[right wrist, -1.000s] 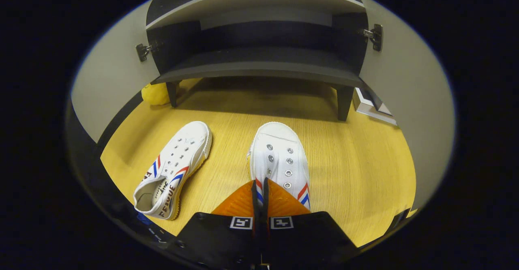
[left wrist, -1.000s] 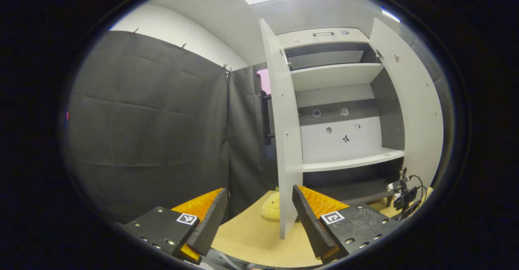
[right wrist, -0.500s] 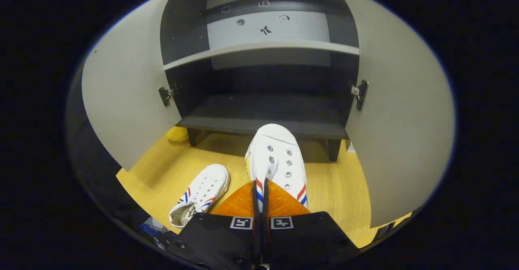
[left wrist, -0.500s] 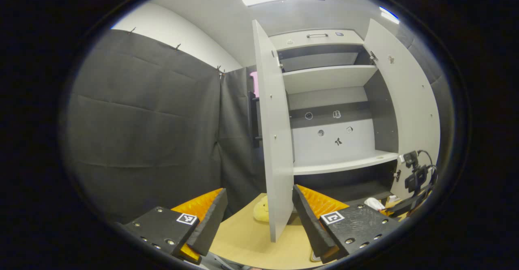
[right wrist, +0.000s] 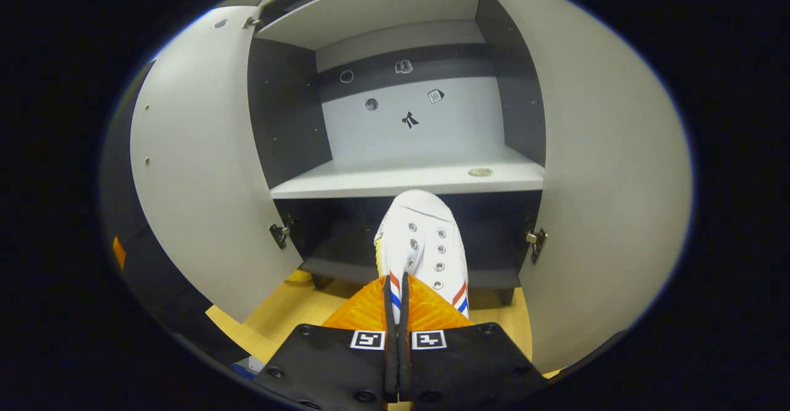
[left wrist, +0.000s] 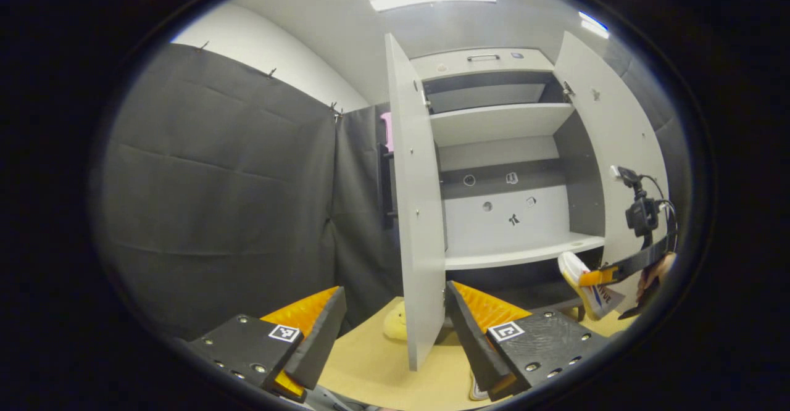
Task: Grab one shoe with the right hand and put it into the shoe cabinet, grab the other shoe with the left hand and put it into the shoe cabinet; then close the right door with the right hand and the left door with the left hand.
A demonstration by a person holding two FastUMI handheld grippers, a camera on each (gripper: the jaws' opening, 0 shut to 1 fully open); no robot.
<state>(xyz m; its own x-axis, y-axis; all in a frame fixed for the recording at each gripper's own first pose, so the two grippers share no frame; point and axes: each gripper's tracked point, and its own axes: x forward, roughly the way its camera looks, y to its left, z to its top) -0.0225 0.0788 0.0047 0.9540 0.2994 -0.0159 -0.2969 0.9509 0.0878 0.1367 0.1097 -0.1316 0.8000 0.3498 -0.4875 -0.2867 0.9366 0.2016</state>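
Right hand-held gripper (right wrist: 395, 300): squeezed tight on the white canvas shoe with red and blue stripes (right wrist: 423, 244), held up before the open grey shoe cabinet (right wrist: 407, 176).
Left hand-held gripper (left wrist: 395, 331): wide open, holding nothing, near the grey left door (left wrist: 415, 213).

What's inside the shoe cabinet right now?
No shoes yet. The shoe cabinet has a pale middle shelf with one small round thing on it. The white shoe hides part of the dark bottom shelf.
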